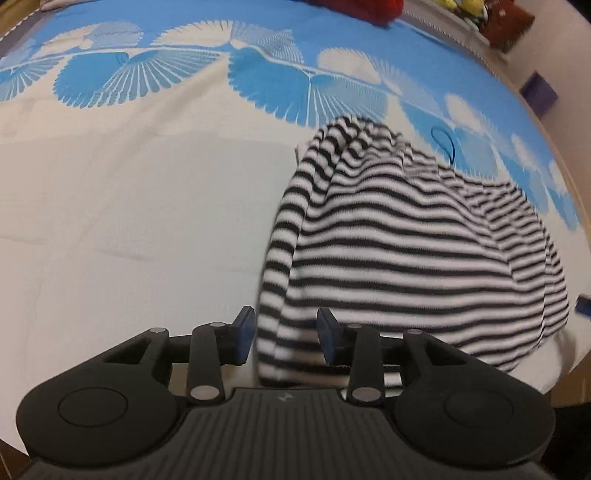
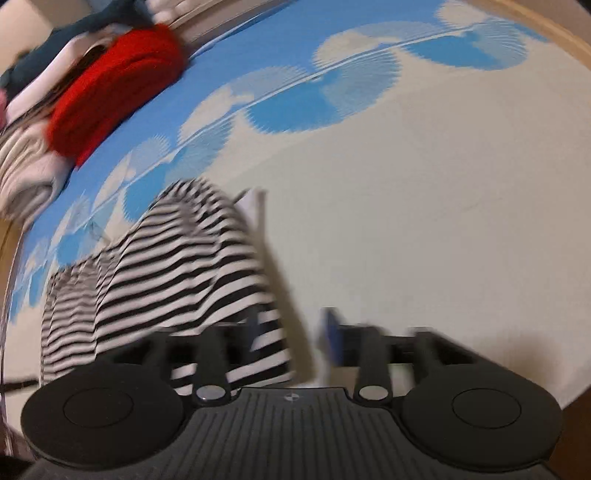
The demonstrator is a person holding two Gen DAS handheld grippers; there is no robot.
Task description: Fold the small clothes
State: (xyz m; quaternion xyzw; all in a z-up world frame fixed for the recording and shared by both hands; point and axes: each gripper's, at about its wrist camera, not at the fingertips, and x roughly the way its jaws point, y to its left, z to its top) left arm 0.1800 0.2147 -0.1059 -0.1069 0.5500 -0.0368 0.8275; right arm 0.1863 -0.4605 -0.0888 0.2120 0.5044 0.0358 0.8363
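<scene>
A black-and-white striped garment lies bunched on the bed's cream and blue sheet. My left gripper is open, its blue pads on either side of the garment's near left edge. In the right wrist view the striped garment lies left of centre. My right gripper is open at the garment's near right edge, with cloth running past the left finger. This view is motion-blurred, so contact is unclear.
A red folded garment and a stack of pale and dark clothes sit at the far edge of the bed. The bed's wooden rim shows at the right. A purple box stands beyond the bed.
</scene>
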